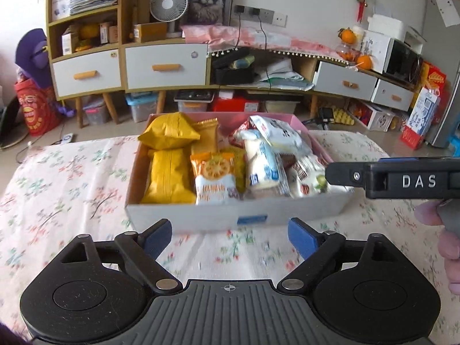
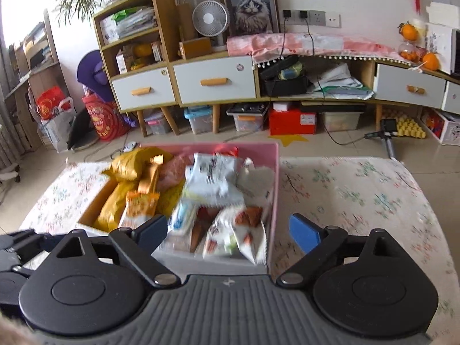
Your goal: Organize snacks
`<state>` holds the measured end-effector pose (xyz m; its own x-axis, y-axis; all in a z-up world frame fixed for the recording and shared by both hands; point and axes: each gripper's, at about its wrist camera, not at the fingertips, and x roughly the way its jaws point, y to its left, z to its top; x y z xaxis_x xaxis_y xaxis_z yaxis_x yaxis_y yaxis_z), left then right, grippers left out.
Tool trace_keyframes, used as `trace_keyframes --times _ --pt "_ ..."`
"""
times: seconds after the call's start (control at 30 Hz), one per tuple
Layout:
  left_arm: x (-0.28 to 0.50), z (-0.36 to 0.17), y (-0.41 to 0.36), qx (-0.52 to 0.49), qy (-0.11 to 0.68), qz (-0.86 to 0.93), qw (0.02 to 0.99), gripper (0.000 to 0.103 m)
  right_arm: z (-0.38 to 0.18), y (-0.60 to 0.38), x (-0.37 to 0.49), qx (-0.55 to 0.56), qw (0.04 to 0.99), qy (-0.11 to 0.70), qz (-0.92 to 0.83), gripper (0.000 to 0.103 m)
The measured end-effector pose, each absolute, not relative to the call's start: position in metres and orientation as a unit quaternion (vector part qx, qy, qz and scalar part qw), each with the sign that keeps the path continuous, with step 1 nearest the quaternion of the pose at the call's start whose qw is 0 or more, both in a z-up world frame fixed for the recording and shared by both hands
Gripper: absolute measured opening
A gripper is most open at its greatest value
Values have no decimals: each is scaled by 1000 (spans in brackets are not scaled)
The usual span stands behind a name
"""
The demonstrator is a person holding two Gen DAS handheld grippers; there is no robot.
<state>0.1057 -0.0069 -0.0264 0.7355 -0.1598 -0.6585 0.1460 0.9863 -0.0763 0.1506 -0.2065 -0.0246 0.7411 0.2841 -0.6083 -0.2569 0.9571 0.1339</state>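
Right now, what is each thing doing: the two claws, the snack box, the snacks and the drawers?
left claw: open, nothing in it.
right claw: open, nothing in it.
snack box: no lid on, full, sitting on the flowery tablecloth.
yellow packets: lying in the box's left side.
white packets: piled in the right side.
left drawers: closed.
right drawer: pulled out a bit.

Left wrist camera close, tilted down at the snack box (image 1: 201,215) front, right wrist camera alongside, both facing the cabinet wall (image 2: 214,82)
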Motion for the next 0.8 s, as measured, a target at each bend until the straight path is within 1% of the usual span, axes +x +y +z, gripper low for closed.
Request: trace_keyframes --times 0.07,0.13,0.23,0.57,0.8 --pt "92 -23 -9 -5 358 -69 931 93 -25 -207 141 14 932 334 139 92" --pt "79 -21 -10 -4 362 -58 930 97 -24 -207 131 11 932 337 135 93" --pt "60 -18 -13 10 370 -37 928 99 -22 -207 117 3 930 344 133 95" --pt "20 -14 -7 15 419 25 907 100 -23 -200 70 -19 921 373 110 102" --pt "6 -10 8 11 420 50 906 100 -32 -192 59 -23 912 398 98 103"
